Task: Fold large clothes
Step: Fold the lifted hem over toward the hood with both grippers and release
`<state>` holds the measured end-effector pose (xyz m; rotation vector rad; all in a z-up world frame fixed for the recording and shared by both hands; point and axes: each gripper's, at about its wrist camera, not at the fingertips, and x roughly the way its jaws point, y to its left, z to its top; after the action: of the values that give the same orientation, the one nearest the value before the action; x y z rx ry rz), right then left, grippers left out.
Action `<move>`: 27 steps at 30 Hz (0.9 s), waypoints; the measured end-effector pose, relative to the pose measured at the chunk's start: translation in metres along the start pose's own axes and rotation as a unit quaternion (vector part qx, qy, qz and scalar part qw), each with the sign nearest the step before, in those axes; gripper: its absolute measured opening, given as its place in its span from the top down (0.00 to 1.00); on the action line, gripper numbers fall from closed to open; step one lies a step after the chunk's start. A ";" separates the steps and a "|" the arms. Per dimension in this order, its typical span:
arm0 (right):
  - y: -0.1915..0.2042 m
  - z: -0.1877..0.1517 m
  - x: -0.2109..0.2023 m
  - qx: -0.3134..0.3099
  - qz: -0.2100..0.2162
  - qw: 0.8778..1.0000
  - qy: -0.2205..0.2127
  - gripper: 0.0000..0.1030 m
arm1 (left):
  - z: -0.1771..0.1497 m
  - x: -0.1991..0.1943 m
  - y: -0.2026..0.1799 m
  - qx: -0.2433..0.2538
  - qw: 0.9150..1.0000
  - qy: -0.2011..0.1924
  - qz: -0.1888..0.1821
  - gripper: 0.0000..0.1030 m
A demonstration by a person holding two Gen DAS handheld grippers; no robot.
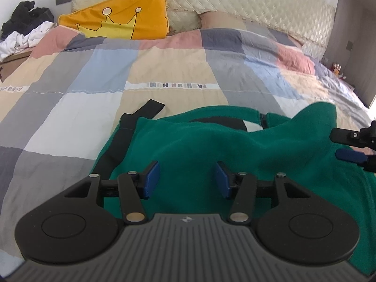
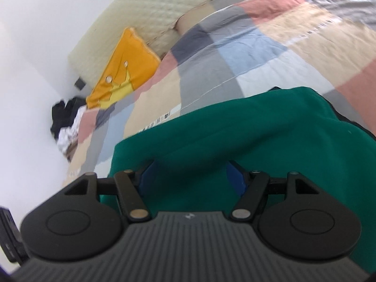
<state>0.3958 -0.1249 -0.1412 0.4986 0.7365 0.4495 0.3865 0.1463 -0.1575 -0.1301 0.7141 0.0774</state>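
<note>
Green garment (image 1: 211, 145) lies bunched on patchwork bed cover (image 1: 105, 75). Left hand-held gripper (image 1: 187, 179) over it, jaws apart, nothing clamped. Right hand-held gripper (image 2: 190, 178) jaws apart, green cloth between, grip unclear.

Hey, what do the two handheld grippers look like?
Both match: the left gripper and the right gripper have matte black linkage arms with silver pivot pins, blue flat pads, round black side discs and a ribbed grey body bearing a small round emblem. No cables or sleeves show.
</note>
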 end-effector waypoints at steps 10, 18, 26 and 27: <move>0.013 -0.028 0.018 -0.098 -0.069 0.992 0.028 0.36 | 0.004 0.002 0.003 -0.009 0.998 -0.018 -0.054 0.44; 0.008 -0.031 -0.005 -0.087 -0.088 0.992 0.015 0.36 | 0.031 0.008 -0.018 0.006 0.994 -0.031 -0.105 0.39; -0.010 -0.023 -0.009 -0.042 -0.071 0.997 0.001 0.36 | 0.036 0.037 -0.075 0.111 0.990 0.013 -0.083 0.32; -0.012 -0.022 -0.010 -0.035 -0.069 0.997 -0.001 0.36 | 0.035 0.046 -0.081 0.120 0.990 0.025 -0.066 0.33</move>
<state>0.3757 -0.1341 -0.1574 0.3800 0.7462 0.3453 0.4534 0.0721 -0.1540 0.0510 0.7577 -0.1393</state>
